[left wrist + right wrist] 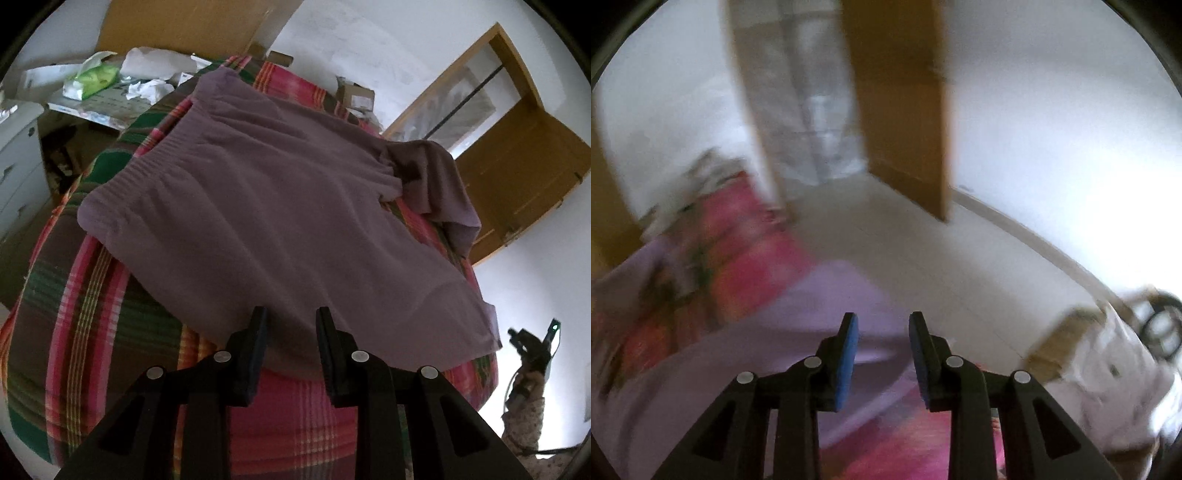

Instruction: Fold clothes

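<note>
Your purple garment (280,206) lies spread flat across the plaid bedspread (92,332), its ribbed waistband toward the bed's far-left edge and one end bunched and draped over the far-right edge. Your left hand-held gripper (291,325) hovers at the garment's near hem, fingers apart with nothing between them. Your right hand-held gripper (882,328) also stands apart and empty, over the purple cloth at the bed's edge (that view is badly blurred). An opened green tissue pack (92,79) sits among crumpled papers past the bed's far-left corner; its print is unreadable. Cardboard boxes (356,96) beyond the far edge are partly hidden.
</note>
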Tool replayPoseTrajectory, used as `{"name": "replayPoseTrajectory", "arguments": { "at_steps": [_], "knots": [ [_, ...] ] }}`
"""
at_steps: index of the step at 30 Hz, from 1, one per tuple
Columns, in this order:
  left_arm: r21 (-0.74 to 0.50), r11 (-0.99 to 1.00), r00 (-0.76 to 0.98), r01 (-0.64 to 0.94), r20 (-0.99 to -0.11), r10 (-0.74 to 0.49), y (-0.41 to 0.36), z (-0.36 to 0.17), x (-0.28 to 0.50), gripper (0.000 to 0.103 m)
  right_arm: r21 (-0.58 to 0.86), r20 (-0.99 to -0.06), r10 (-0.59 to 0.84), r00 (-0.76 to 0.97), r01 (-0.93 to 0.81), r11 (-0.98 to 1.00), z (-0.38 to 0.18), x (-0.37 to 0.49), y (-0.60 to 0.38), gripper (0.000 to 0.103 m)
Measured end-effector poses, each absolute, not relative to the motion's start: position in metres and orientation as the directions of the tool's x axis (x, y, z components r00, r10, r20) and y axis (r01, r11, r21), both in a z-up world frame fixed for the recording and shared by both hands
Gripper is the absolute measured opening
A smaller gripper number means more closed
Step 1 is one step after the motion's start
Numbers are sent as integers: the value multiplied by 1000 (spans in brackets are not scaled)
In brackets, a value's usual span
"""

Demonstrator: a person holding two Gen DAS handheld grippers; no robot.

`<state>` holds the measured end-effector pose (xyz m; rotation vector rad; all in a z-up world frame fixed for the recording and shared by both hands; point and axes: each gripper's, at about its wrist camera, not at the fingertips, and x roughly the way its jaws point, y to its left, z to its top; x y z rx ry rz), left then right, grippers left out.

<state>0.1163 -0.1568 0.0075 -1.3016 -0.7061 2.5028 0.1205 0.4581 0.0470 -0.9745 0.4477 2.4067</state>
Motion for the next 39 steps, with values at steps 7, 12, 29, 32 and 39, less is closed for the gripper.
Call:
{"name": "replayPoseTrajectory", "arguments": {
  "at_steps": [7,12,29,32,39],
  "knots": [
    [-519,-854,-574,39,-711,406,-158,3,112,27,75,-718,-59,-694,6,-997,44,51,305,29],
    [-534,-842,-589,81,-707,392,-172,2,113,27,50,-760,-196,-620,245,-968,22,23,217,29],
    [-522,-810,-633,269,-729,259,-226,1,134,27,-110,-784,15,-621,114,-987,12,-29,188,32],
    [-531,-791,-638,303,-729,245,-234,0,139,27,-54,-768,-75,-636,181,-982,21,-12,185,32],
    [-544,-786,-644,293,-720,258,-230,6,138,27,-20,-796,-182,-577,325,-946,6,1,153,32]
  ]
}}
